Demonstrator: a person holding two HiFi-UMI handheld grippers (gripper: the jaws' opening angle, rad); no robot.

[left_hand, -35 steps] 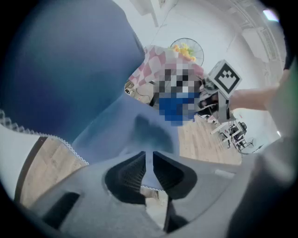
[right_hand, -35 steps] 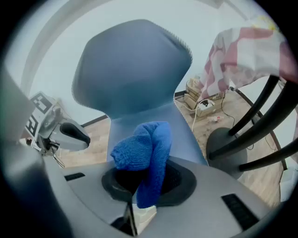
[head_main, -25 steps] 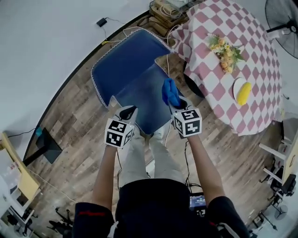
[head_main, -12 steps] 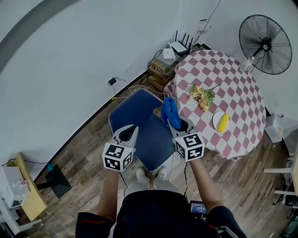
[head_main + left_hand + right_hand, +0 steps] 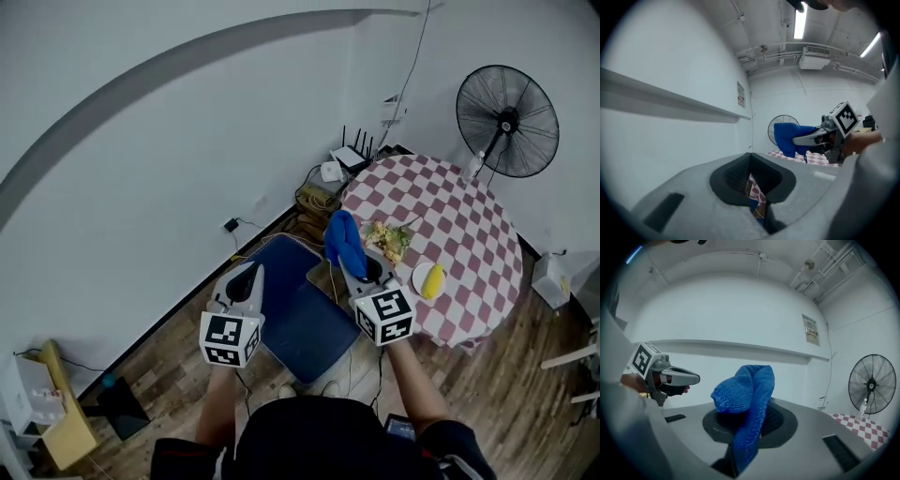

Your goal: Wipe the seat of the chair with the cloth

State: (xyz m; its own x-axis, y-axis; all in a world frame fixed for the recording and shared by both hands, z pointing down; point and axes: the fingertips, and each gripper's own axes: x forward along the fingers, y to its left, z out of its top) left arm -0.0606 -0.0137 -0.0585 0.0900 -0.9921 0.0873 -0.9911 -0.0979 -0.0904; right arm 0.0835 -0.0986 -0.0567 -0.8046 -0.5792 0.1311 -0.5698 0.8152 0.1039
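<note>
**Head view:** the left gripper (image 5: 247,275) and right gripper (image 5: 357,268) are held up side by side, pointed approx. level, well above the chair seat (image 5: 314,330). The blue cloth (image 5: 343,240) is bunched at the tip of the right gripper and is kept in the air, w/ no contact on the seat. A checked table (image 5: 450,234) and a fan (image 5: 507,120) are seen to the right.

**Left gripper view:** the jaws are seen closed together w/ nothing held. Only a bit of checked pattern shows thru the slit below. The right gripper w/ the cloth is seen across, in front of the fan.

**Right gripper view:** the jaws are clamped on the cloth, which stands up in a fold above them and trails down in front. The left gripper is seen at left, against the wall (image 5: 740,315).

**Change vs. earlier frames:** a sec ago both grippers were low, just over the front of the seat, w/ the cloth close to it. Half a sec ago they were part-way up. Now both have been raised and tipped to level, and the chair is seen smaller and farther below — the person has apparently straightened up. The grip on the cloth is unchanged, and the left is kept shut & empty.

**Judged meaning:** wiping contact has been broken, so the wipe is prob. finished or paused — more passes would need the cloth brought back down.
</note>
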